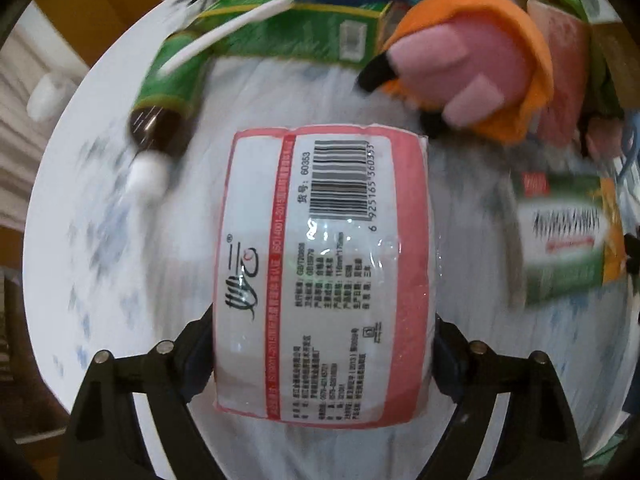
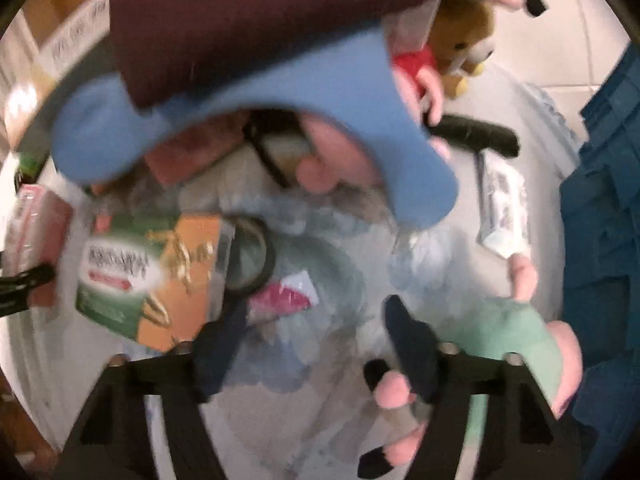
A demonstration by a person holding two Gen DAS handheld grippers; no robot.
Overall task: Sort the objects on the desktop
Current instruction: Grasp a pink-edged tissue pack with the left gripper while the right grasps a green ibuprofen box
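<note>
The round white counter (image 1: pixel 100 240) with a faint blue pattern carries everything, and both views are smeared by motion. Largest in the left wrist view is a pink-and-white tissue pack (image 1: pixel 324 276) wrapped in clear plastic, barcode side up; the left gripper (image 1: pixel 324 344) has its jaws clenched on the two long sides of the pack, which hangs over the middle of the counter. Along the far edge lies a long green box (image 1: pixel 320 36), and just in front of it on the left a brown bottle (image 1: pixel 160 108) with a green label and white cap lies on its side. An orange-and-pink plush toy (image 1: pixel 476 68) sits at the far right edge, touching the green box. A green-and-orange box (image 1: pixel 568 240) rests near the right edge. In the right wrist view a blue-and-maroon plush toy (image 2: pixel 256 92) fills the upper part, the same green-and-orange box (image 2: pixel 156 276) lies at the left, and a black ring (image 2: pixel 252 260) is just beside it. The right gripper (image 2: pixel 316 344) has its jaws released, holding nothing, with a mint-green plush toy (image 2: pixel 508 332) just beside its right finger. A small brown bear (image 2: pixel 464 40) sits at the far edge.
</note>
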